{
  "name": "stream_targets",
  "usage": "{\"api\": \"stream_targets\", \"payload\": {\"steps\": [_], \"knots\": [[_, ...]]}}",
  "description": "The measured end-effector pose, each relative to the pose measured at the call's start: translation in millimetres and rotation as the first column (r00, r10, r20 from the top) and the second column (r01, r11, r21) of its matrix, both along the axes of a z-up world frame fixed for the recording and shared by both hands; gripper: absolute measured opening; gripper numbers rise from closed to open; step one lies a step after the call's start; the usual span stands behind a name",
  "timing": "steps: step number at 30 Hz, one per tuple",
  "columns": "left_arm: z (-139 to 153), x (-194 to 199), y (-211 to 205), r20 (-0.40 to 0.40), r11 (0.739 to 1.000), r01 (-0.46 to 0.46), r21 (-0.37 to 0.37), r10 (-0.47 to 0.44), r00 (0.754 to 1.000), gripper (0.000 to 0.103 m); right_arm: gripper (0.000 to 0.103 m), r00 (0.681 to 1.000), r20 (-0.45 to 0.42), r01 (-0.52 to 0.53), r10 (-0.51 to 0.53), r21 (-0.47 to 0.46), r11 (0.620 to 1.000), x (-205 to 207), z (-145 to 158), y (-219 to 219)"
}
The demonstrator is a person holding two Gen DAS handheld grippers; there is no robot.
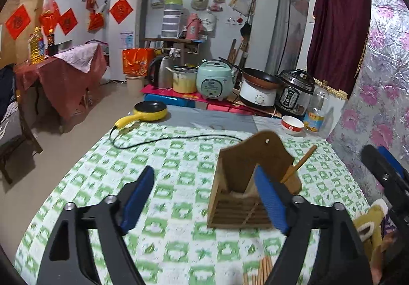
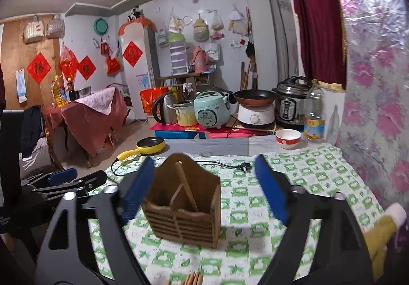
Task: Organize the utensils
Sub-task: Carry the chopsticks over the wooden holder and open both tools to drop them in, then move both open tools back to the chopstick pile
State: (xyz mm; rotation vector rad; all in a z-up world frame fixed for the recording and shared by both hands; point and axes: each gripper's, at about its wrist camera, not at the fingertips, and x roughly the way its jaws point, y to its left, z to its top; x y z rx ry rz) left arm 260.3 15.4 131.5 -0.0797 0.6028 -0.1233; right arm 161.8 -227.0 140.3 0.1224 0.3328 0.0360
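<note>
A brown wooden utensil holder (image 1: 242,182) stands upright on the green-and-white checked tablecloth (image 1: 179,157); it also shows in the right wrist view (image 2: 184,205). One chopstick (image 1: 299,164) leans in its right compartment. Several loose chopsticks (image 1: 263,269) lie near the front edge, also in the right wrist view (image 2: 194,279). My left gripper (image 1: 207,198) is open and empty, left of and in front of the holder. My right gripper (image 2: 204,187) is open and empty, its fingers either side of the holder without touching.
A yellow electric pan (image 1: 150,111) with a black cord (image 1: 166,139) sits at the table's far left. A red-and-white bowl (image 1: 292,125) and a bottle (image 1: 317,108) stand far right. Cookers (image 1: 214,80) line the back. A floral wall (image 1: 378,106) borders the right.
</note>
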Motion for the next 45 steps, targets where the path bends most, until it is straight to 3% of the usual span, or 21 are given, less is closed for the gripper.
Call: {"api": "stream_targets", "payload": {"steps": [3,11,19,23,25,31,41,45], "knots": [[-12.0,-31.1,9.9,-0.014,1.0,-0.012,0.006,0.012,1.0,0.09,0.096,1.0,0.001,0.023,-0.023,0.01,1.0,-33.5,-7.0,-0.2],[-69.8,-119.6,15.2,-0.108,0.996,0.043,0.077,-0.035,0.994,0.093,0.097,0.996,-0.085,-0.015,0.025,0.113,0.993,-116.9,-46.6,-5.9],[-134.5,-200.2,6.6,-0.143,0.969,0.179,0.169,-0.156,0.977,0.093,0.097,0.974,-0.225,-0.016,0.02,0.02,1.0,-172.2,-122.5,7.8],[-148.2,-211.2,-5.9,-0.142,0.947,0.237,0.216,-0.209,0.967,0.093,0.097,0.957,-0.29,-0.018,0.006,-0.04,0.999,-186.0,-160.2,10.0],[-153.7,-215.3,-12.0,-0.145,0.936,0.267,0.228,-0.239,0.96,0.093,0.097,0.948,-0.317,-0.03,0.02,-0.027,0.999,-183.3,-167.7,5.8],[-163.1,-220.9,-21.6,-0.153,0.918,0.322,0.231,-0.292,0.944,0.093,0.097,0.938,-0.344,-0.034,0.041,0.024,0.999,-178.9,-177.6,-2.8],[-159.9,-227.6,-23.0,-0.138,0.915,0.355,0.193,-0.332,0.933,0.093,0.097,0.926,-0.373,-0.042,0.062,0.063,0.997,-174.7,-184.5,-3.9],[-163.9,-227.5,-32.3,-0.137,0.907,0.352,0.233,-0.328,0.935,0.093,0.097,0.926,-0.372,-0.045,0.067,0.068,0.997,-173.8,-185.4,-4.8]]}}
